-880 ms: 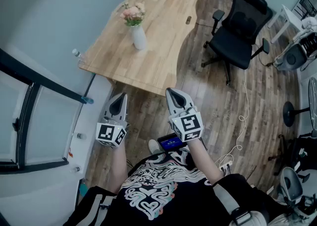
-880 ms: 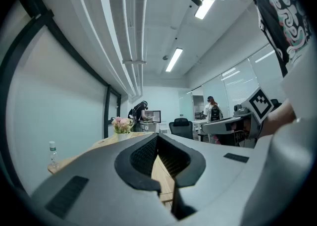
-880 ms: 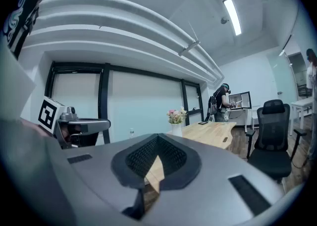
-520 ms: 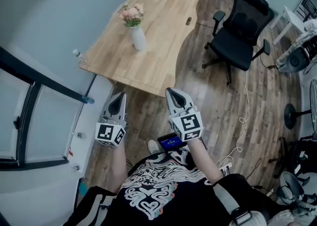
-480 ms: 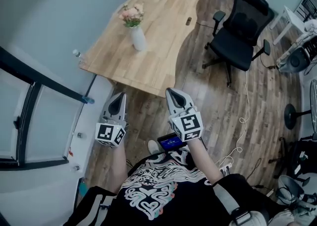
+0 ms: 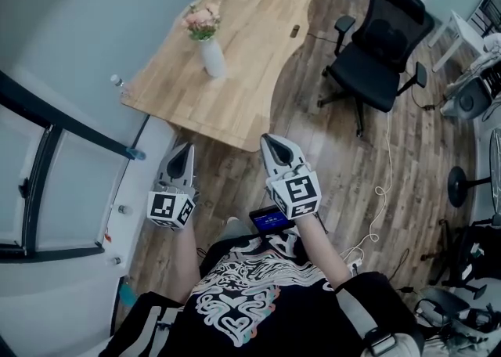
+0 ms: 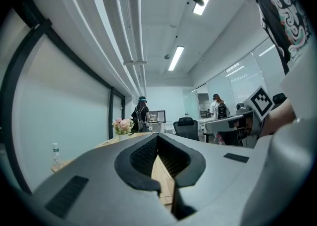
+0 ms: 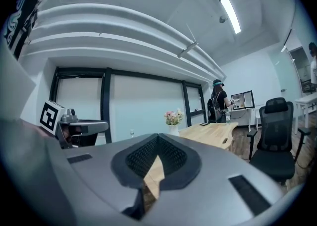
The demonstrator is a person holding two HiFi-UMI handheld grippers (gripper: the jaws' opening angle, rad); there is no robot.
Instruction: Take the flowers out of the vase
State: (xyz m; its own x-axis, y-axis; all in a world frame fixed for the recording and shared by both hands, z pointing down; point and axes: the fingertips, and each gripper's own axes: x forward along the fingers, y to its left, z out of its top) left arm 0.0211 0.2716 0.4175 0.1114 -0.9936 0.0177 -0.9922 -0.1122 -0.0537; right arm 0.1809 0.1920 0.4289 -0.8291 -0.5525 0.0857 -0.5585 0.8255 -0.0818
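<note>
Left gripper (image 6: 182, 151) and right gripper (image 6: 271, 143): jaws together, empty, level. Flowers (image 6: 201, 22) stand in the vase (image 6: 210, 58) on the table (image 6: 250, 73), well ahead of both tips. Advice — close in first, open jaws near the stems, pinch low, lift straight.

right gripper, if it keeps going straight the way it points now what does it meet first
Most likely the near edge of the wooden table, straight ahead of the right gripper. The vase stands farther back, close to that line. Height is unclear, so it may pass over the top.
</note>
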